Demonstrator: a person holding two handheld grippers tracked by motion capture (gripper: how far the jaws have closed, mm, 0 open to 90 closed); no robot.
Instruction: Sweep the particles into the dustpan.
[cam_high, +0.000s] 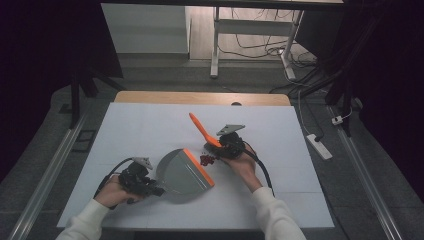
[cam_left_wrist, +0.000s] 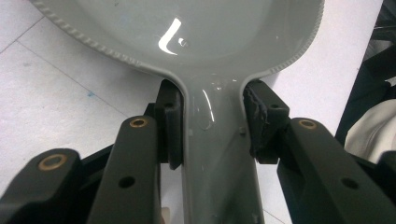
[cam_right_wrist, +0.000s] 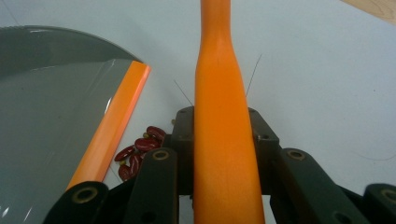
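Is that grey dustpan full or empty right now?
Empty. The dustpan's grey inside looks bare in every view, and the red beans lie on the white table, just outside its orange lip.

Dim, dark-edged room; overhead glare on dustpan (cam_left_wrist: 187, 32)

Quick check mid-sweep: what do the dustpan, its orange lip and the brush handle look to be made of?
Dustpan: likely hard moulded plastic, glossy grey; it shows sharp highlights and a ribbed rim. Orange lip: possibly softer rubber or plastic, satin; hard to tell. Brush handle: smooth orange plastic by its even colour and soft sheen.
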